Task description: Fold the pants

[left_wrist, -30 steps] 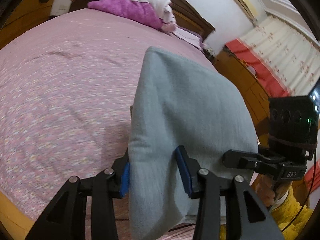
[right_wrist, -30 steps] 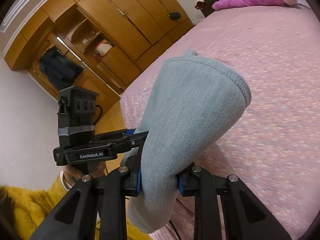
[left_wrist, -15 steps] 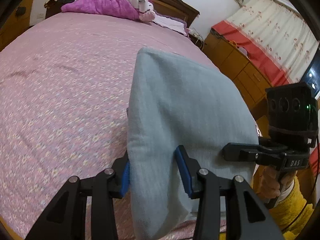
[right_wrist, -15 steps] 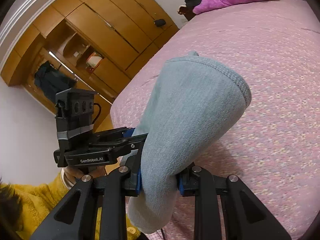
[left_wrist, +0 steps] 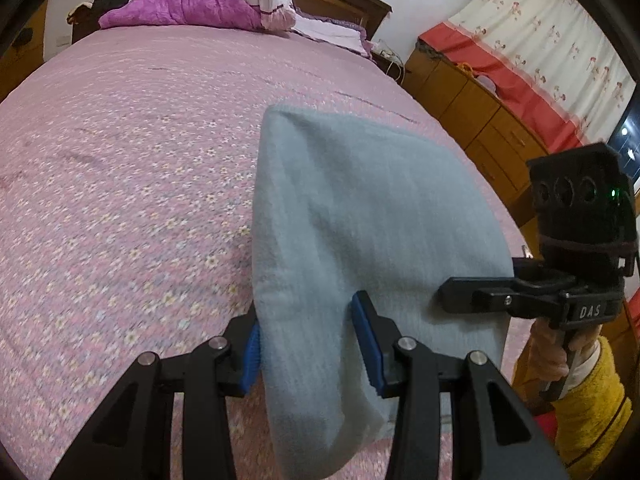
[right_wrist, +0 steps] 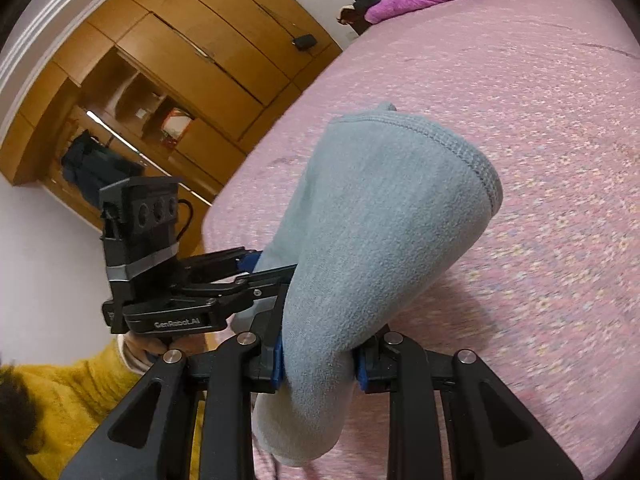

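Note:
The pants are light blue fleece, held up over the near edge of a pink flowered bed. My left gripper is shut on one end of the cloth, which bunches thick between the blue pads. My right gripper is shut on the other end; the stitched hem curls over above it. The cloth hangs between the two grippers and droops below the jaws. Each gripper shows in the other's view, the right one and the left one, close side by side.
A purple and white quilt lies piled at the headboard. A wooden wardrobe stands left of the bed. A low wooden cabinet and red-and-cream curtains are on the right. My yellow sleeves are near.
Both grippers have moved forward over the bed with the pants in them, and the views have tilted up toward the headboard. The grips have not changed.

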`<state>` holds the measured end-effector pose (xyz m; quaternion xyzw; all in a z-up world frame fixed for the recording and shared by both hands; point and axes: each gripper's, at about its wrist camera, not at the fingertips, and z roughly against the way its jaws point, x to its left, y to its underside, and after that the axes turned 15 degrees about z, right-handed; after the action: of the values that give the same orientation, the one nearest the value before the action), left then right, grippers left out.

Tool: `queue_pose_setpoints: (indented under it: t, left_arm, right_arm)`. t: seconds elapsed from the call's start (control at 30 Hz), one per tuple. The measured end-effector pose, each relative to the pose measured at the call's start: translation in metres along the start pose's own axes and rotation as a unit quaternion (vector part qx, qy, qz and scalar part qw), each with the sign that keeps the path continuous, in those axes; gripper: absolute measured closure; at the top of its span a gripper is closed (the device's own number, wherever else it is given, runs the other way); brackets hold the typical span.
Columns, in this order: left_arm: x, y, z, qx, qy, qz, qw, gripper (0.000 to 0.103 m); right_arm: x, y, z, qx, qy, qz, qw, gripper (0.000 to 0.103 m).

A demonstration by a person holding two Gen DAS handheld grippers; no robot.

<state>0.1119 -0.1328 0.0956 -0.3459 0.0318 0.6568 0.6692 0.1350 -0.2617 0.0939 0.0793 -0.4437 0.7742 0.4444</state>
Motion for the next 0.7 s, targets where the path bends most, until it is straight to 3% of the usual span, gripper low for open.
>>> queue_pose_setpoints:
  t: [0.23,0.37,0.47,0.53,0.7]
  left_arm:
    - [-0.005,-0.004,-0.049,0.015,-0.035,-0.025,0.9990,0.062]
    - [-0.002,-0.007,-0.067,0.024,-0.037,-0.024,0.9988,0.062]
    - [-0.001,-0.006,-0.071,0.025,-0.037,-0.025,0.9987,0.060]
    - [-0.002,-0.005,-0.073,0.024,-0.039,-0.027,0.9986,0.059]
    - [-0.006,0.000,-0.064,0.025,-0.043,-0.032,0.9983,0.059]
  right_arm:
    - [-0.051,0.006,-0.013,0.037,0.028,-0.030,0.998,0.084]
    - [-0.081,0.010,-0.021,0.062,0.046,-0.052,0.996,0.083]
    - [-0.102,0.016,-0.028,0.078,0.057,-0.069,0.993,0.079]
    - [-0.110,0.020,-0.031,0.081,0.065,-0.078,0.992,0.071]
    - [-0.109,0.027,-0.026,0.064,0.078,-0.094,0.990,0.068]
